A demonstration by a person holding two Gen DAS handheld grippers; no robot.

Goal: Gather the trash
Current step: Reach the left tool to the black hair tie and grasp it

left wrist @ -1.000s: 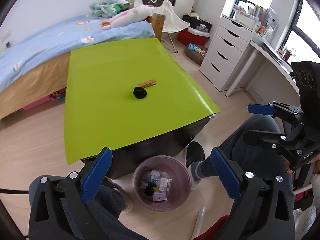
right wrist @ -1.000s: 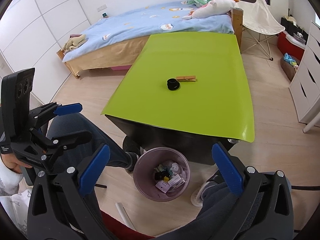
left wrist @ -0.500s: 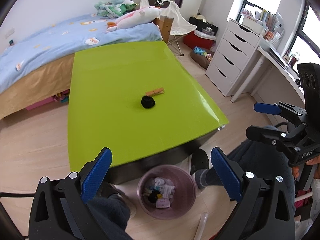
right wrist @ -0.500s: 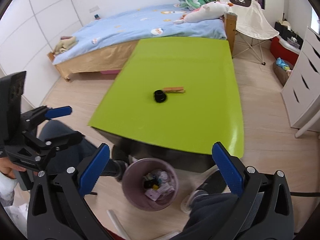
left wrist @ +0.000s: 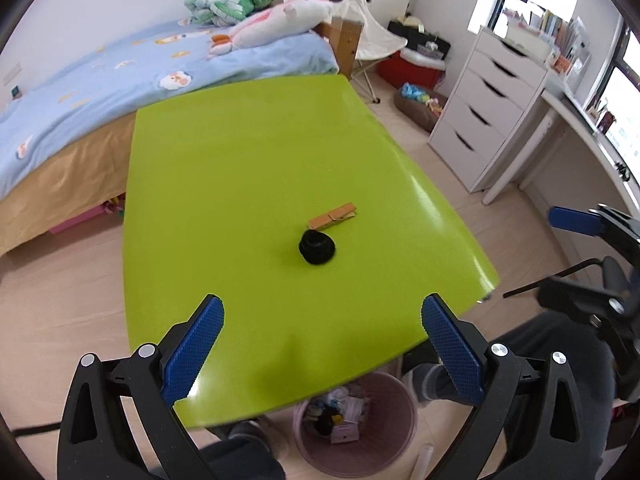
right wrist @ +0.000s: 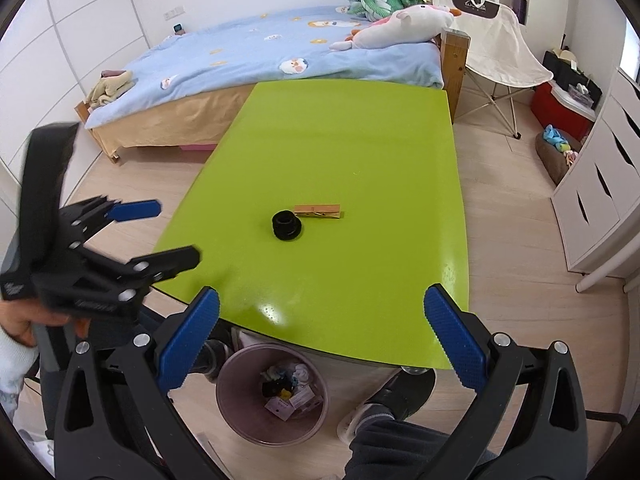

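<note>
While both tongs hang over the near edge of the green table (left wrist: pixel 256 184), the left gripper (left wrist: pixel 320 344) and right gripper (right wrist: pixel 320 328) are spread wide, holding nothing. At twelve o'clock from each, mid-table, lies a black ring-shaped piece (left wrist: pixel 317 247), with a wooden clothespin (left wrist: pixel 333 216) just beside it at one o'clock in the left view. At six o'clock, on the floor under the table edge, a pink trash bin (right wrist: pixel 236 384) holds scraps.

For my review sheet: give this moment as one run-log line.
left gripper: open, empty | right gripper: open, empty | table: black cap, wooden clothespin uncollected | trash bin: on floor, holds scraps
</note>
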